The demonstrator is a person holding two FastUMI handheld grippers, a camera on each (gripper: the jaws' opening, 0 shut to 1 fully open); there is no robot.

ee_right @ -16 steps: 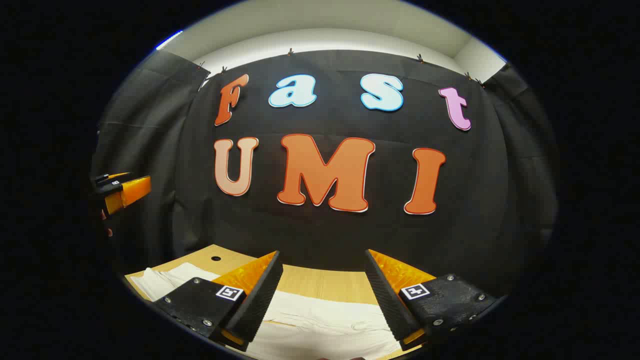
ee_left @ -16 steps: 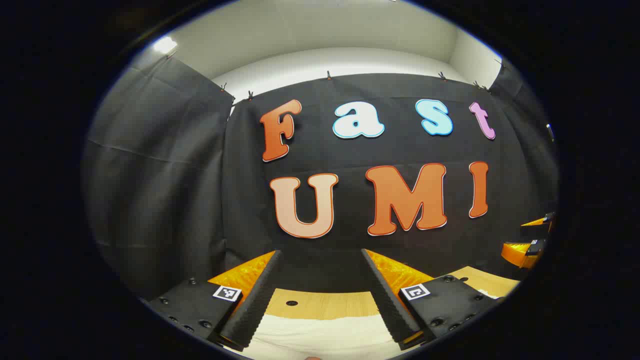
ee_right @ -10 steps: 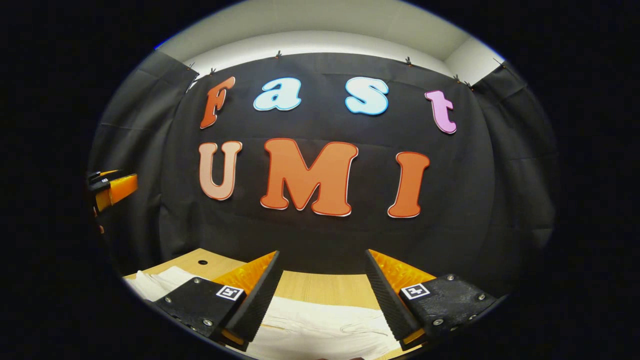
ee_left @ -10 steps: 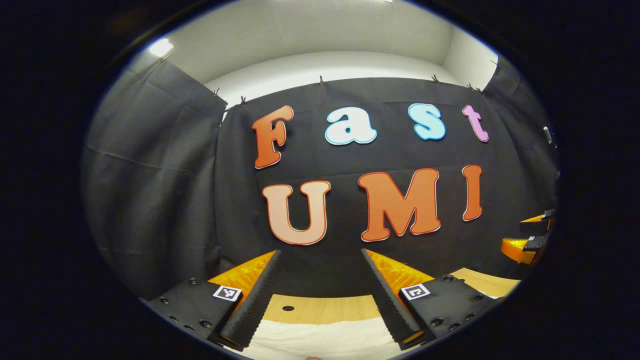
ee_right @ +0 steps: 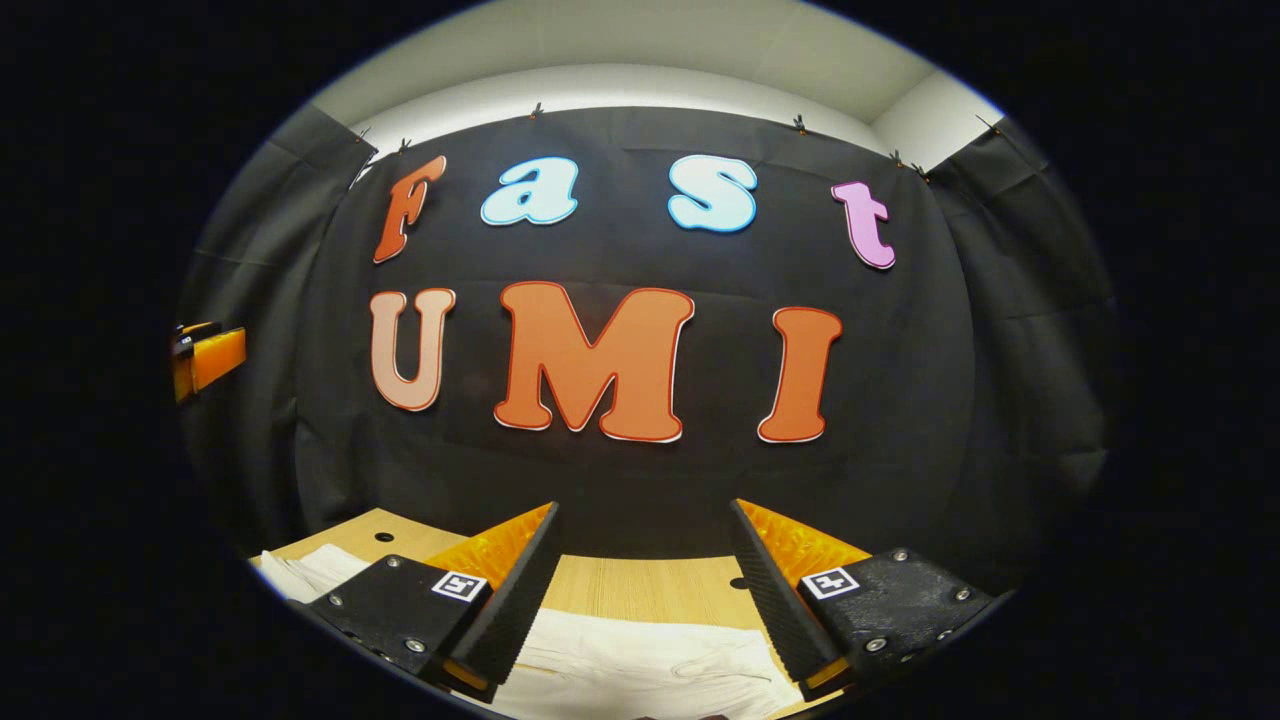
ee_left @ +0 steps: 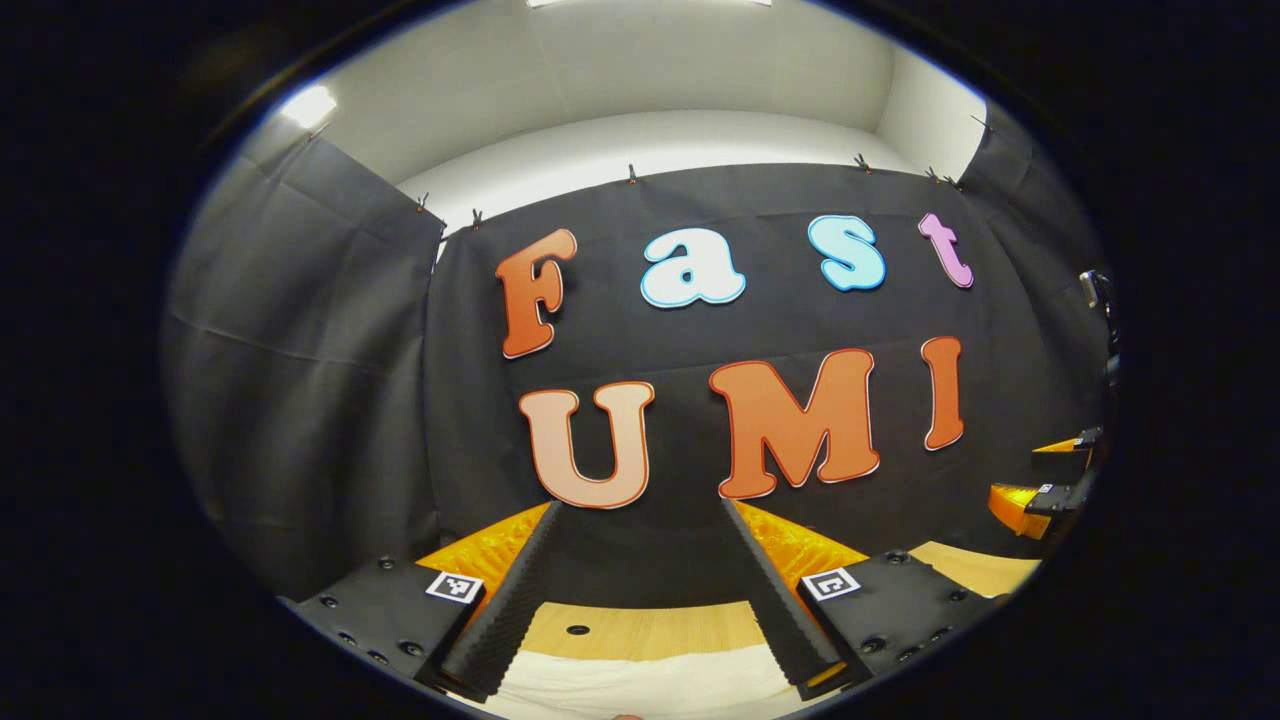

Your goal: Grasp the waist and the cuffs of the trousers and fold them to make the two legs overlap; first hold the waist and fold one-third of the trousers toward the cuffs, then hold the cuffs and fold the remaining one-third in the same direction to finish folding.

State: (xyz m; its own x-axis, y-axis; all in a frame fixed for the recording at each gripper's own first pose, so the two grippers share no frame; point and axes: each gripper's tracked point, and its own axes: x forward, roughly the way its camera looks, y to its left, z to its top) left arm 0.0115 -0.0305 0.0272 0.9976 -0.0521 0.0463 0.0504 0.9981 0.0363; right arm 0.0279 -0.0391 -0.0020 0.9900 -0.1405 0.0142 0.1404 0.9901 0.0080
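White trousers (ee_right: 640, 668) lie flat on the wooden table (ee_right: 640, 585), low in the right gripper view, with another part of them (ee_right: 300, 572) at the left. In the left gripper view the trousers (ee_left: 640, 682) form a pale strip at the bottom edge. My left gripper (ee_left: 640, 585) hangs open above the table (ee_left: 640, 628), holding nothing. My right gripper (ee_right: 645, 590) is open too, raised over the cloth with its fingers apart. The right gripper (ee_left: 1045, 480) shows at the far right of the left gripper view, and the left gripper (ee_right: 205, 358) at the far left of the right gripper view.
The booth's black cloth wall (ee_left: 320, 380) stands just behind the table on all sides. Small round holes (ee_left: 577, 630) dot the tabletop, one also in the right gripper view (ee_right: 377, 534).
Both grippers have tilted up and drawn back a little, so less of the table and trousers shows. Both stay open and hold nothing.
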